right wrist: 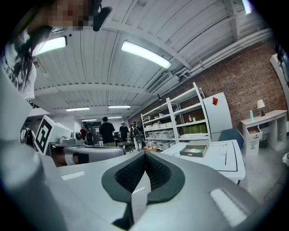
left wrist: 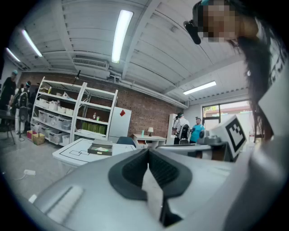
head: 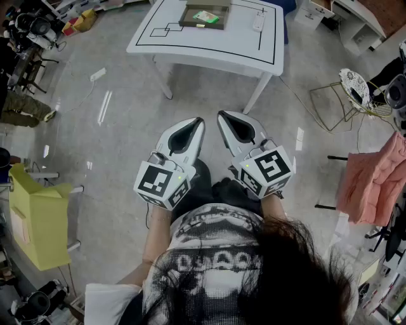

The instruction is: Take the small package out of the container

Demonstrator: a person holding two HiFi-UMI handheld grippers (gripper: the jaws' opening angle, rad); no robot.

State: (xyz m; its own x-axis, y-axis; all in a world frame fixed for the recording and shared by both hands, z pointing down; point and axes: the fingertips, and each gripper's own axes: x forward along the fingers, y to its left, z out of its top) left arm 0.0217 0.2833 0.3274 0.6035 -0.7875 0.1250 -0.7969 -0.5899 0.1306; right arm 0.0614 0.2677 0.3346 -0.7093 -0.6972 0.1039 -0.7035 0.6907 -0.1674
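Two closed, empty: left hand-held gripper [head: 199,120], right hand-held gripper [head: 221,115], likely idle because container [head: 187,23] with package [head: 205,17] sits well ahead on worktop [head: 190,43].

A white table [head: 209,46] stands on grey floor [head: 114,127], a yellow box [head: 39,219] at left, pink cloth [head: 373,183] at right

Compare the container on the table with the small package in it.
The container is dark and the larger; the package is green and white and far smaller. The container sits on the white table; the package lies inside the container. Both are flat and rectangular.
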